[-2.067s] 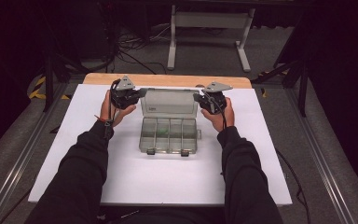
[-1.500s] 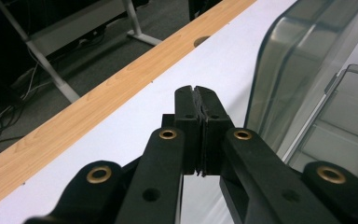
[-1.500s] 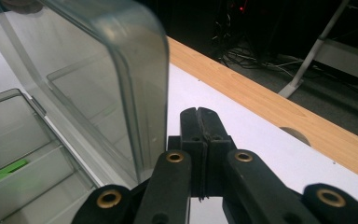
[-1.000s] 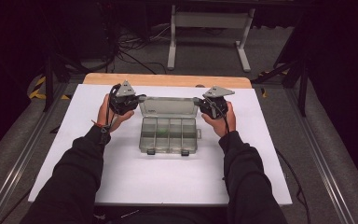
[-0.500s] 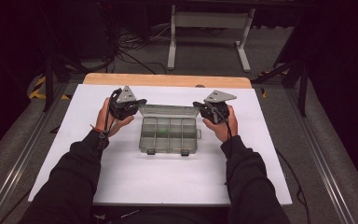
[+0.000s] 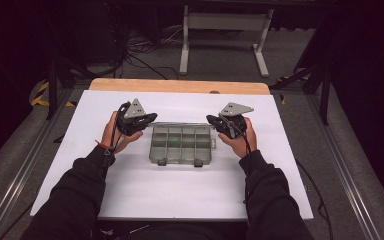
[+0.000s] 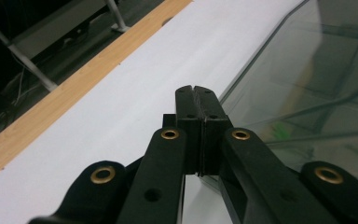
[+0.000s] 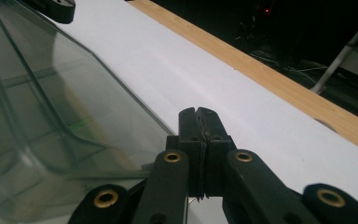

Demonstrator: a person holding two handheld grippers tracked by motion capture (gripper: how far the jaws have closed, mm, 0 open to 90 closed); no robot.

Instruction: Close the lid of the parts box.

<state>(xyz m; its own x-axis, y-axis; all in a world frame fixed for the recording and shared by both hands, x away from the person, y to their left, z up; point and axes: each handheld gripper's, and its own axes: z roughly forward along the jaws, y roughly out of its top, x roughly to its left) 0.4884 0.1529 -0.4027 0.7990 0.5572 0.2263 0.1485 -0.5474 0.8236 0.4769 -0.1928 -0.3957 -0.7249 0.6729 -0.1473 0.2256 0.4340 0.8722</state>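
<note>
Dark room, grey floor [image 6: 25, 165], white stand [image 6: 225, 30]

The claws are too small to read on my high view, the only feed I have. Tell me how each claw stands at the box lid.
Observer: The left claw is shut, its jaws pressed together with nothing between them.
Operator: Now the other one.
Observer: The right claw is shut too, and also empty.
Operator: Report the lid.
Observer: The clear lid is tilted, not lying flat. Its edge runs close beside each claw's tip, outside the jaws.
</note>
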